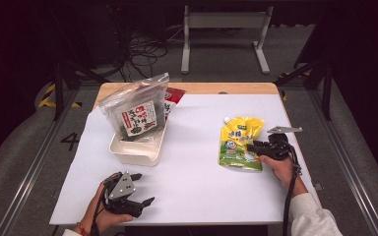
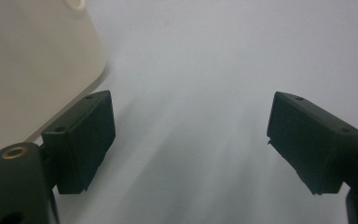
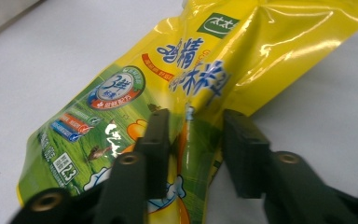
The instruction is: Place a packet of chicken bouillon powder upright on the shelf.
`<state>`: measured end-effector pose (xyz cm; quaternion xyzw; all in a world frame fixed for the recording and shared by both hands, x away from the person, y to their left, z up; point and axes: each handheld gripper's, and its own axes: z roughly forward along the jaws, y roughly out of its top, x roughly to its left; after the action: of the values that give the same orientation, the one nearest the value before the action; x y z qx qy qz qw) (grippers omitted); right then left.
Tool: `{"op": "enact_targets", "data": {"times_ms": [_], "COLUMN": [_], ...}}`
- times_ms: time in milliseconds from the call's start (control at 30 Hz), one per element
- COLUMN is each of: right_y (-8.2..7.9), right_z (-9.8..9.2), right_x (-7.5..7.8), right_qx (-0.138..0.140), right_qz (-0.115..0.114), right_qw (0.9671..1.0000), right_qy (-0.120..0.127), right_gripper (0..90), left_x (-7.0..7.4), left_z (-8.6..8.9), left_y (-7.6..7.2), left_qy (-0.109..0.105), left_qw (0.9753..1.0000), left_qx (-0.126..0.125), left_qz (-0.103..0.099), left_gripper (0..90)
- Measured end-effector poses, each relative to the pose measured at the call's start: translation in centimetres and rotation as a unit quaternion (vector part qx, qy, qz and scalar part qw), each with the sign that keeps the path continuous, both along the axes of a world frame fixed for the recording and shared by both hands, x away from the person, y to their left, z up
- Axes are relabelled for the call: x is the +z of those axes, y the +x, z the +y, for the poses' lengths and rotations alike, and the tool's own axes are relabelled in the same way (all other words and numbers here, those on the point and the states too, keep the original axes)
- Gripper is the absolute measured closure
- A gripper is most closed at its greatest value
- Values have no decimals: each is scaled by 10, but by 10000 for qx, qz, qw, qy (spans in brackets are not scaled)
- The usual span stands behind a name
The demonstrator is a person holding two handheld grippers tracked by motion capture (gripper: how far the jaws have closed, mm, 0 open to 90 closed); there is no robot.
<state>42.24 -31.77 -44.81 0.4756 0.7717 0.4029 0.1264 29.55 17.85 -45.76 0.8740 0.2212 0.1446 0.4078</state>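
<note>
- The right claw sits at the right side of the white mat, held by the person's right hand. Just in front of its jaws lies one yellow-and-green pouch, flat on the mat, its white spout end pointing away from the person.
- Far to that claw's left, across open mat, stands one cream tub. One clear zip bag of dark seaweed snacks leans upright in it, and one red packet pokes out behind the bag.
- Nothing lies between the right claw and the pouch; the tub and its contents are well apart from both.
- In the right gripper view the two black jaws of the right claw are drawn close together, pinching a raised fold along the pouch's edge between them. The pouch is gripped at its lower right corner as seen from above.
- The left claw rests near the front left corner of the mat, in the person's left hand. Its jaws are spread wide apart and hold nothing.
- In the left gripper view the left claw looks over bare mat, with the wall of the cream tub just beyond and to the side of one jaw; whether that jaw touches the tub I cannot tell.
- Count: two claws, one pouch, one tub, one zip bag, one red packet.
</note>
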Motion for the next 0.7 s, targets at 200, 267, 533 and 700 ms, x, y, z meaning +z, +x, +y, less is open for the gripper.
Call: {"op": "enact_targets", "data": {"times_ms": [200,267,533,700], "right_y": [-6,-10,-26,-36], "right_z": [7,5,13,21], "right_x": [4,5,7,13], "right_qx": [118,209,403,573], "right_qz": [-209,-339,-545,-751], "right_qw": [9995,9992,9977,9955], "right_qy": [-206,-37,22,91], "right_gripper": [820,856,868,869], "left_x": [2,5,10,18], "left_z": [-1,0,-4,-13], "left_y": [0,-2,-1,2], "left_qy": [-143,-247,-601,-826], "left_qw": [9999,9995,9982,9965], "left_qx": [52,128,15,-62], "left_qz": [-12,-147,41,112], "left_gripper": [204,212,204,192]}}
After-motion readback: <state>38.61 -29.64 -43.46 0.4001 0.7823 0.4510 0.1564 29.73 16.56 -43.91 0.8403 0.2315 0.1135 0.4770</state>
